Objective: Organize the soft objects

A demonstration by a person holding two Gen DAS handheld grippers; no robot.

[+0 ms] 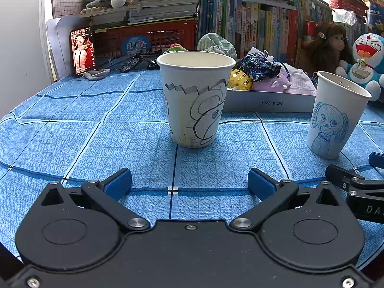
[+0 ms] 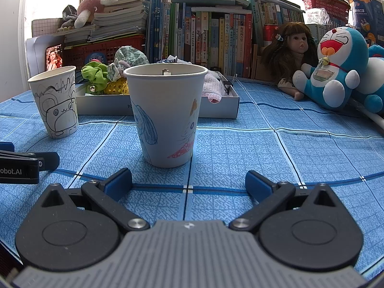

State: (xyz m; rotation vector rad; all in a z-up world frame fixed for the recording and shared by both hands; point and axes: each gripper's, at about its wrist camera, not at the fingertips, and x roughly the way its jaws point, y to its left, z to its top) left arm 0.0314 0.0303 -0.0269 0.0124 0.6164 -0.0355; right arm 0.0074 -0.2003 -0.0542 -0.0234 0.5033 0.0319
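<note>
Two paper cups stand upright on the blue checked tabletop (image 1: 72, 144), well apart from each other. From the left wrist view, the left gripper (image 1: 189, 183) hovers low over the cloth with its jaws wide apart and nothing between them, facing the black-line cup (image 1: 195, 98), which stands a short way ahead. The dog cup (image 1: 336, 115) stands off to the right, and the edge of the other gripper shows at the right border of that view. From the right wrist view, the right gripper (image 2: 188, 183) likewise has its jaws spread wide and empty, pointing at that same cup, whose near side here shows blue and orange crayon drawings; a small metal piece shows just above its far rim. Behind both cups lies a shallow white tray (image 2: 216, 105) holding the soft things: a green scrunchie (image 2: 94, 74), a checked cloth pouch (image 2: 129, 57), a dark floral pouch (image 1: 258, 66), a pink knitted piece (image 2: 212, 88), a lilac piece (image 1: 273, 84) and a yellow perforated ball (image 1: 240, 79). Right of the tray, a doll (image 2: 291, 55) and a blue cat plush (image 2: 336, 69) sit against a row of books (image 2: 211, 38). On the left, a phone (image 1: 82, 50) with a lit screen leans beside a red crate (image 1: 148, 38).
</note>
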